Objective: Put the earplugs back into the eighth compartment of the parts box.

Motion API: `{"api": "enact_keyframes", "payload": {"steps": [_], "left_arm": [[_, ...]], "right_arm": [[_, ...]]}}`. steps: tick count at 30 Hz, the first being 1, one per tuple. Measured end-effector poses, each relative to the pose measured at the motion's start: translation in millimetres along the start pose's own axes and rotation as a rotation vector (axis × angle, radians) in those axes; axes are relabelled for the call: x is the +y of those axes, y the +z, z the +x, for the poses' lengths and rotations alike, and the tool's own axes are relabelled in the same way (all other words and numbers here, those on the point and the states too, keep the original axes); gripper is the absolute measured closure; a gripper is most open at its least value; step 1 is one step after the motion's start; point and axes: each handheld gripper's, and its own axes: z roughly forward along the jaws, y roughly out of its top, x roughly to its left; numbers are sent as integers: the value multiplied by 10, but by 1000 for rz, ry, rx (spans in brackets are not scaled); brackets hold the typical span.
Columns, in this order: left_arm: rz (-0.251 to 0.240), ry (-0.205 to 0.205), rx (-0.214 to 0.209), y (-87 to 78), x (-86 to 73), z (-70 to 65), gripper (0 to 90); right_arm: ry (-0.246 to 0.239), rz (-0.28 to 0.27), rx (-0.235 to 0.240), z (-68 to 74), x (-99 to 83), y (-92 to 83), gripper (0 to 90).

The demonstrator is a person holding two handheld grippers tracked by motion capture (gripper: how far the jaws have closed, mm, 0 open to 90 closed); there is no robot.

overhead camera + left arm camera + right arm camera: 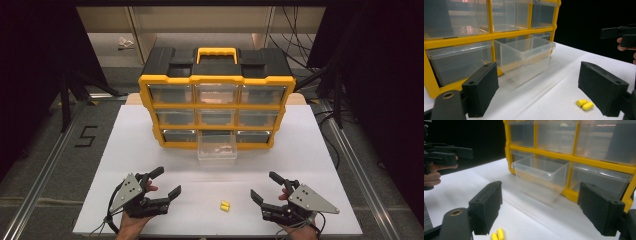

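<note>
Yellow foam earplugs (pixel 225 205), two of them touching side by side, lie on the white desk (pixel 320 150) near its front edge, roughly midway between the two sets of tongs. Behind them stands a yellow-and-black organizer cabinet (pixel 217 102) with clear drawers, and its bottom middle drawer (pixel 217 146) is pulled out toward the person, most likely so that the earplugs can be dropped in; something small and pale seems to lie in it already, though I cannot make it out. The left tongs (pixel 166 185) hover low at the front left with jaws spread wide and nothing between them, and the right tongs (pixel 265 185) mirror them at the front right, equally agape and empty. Each pair angles inward toward the earplugs, which sit just beside the right jaw in the left gripper view and below the left jaw in the right gripper view.
</note>
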Motion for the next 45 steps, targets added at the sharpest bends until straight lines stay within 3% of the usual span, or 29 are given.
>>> {"api": "enact_keyframes", "payload": {"steps": [15,23,33,45], "left_arm": [[-4,1,4,-4,-2,-2,162],[-7,-3,5,-9,0,4,163],[-4,-14,2,-4,-4,14,162],[2,-16,6,1,-19,26,162]], "right_arm": [[-3,-2,1,-9,11,2,217],[-28,58,49,30,5,64,223],[-52,181,92,61,26,204,231],[-148,369,168,115,209,495,245]]}}
